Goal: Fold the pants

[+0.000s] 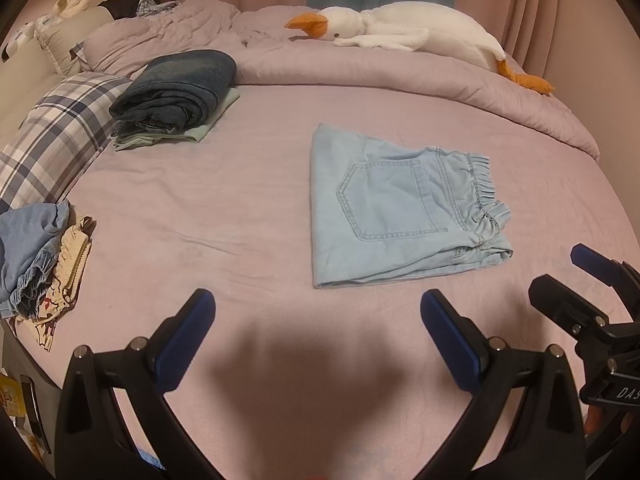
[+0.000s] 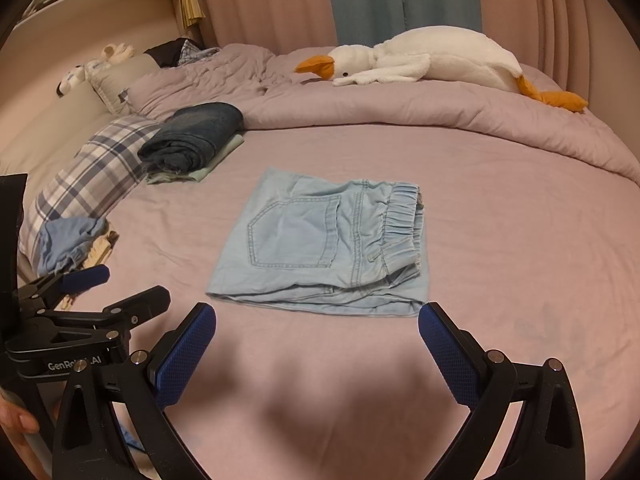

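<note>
Light blue pants [image 1: 394, 208] lie folded into a flat rectangle on the pink bed sheet [image 1: 208, 208], back pocket up, elastic waistband to the right. In the right wrist view the same pants [image 2: 328, 244] lie just ahead of my right gripper [image 2: 318, 312]. My left gripper [image 1: 318, 300] stands open over bare sheet, short of the pants' near edge. The right gripper is open too, with nothing between its blue pads [image 2: 188, 356]. Each gripper shows at the edge of the other's view: the right gripper [image 1: 560, 268], the left gripper [image 2: 132, 280]. Neither touches the pants.
A stack of folded dark jeans [image 1: 176, 92] on pale green cloth sits at the back left beside a plaid pillow [image 1: 56, 136]. Crumpled clothes [image 1: 36, 256] lie at the left edge. A rolled pink duvet [image 1: 400, 76] and a white goose plush [image 1: 404, 28] line the back.
</note>
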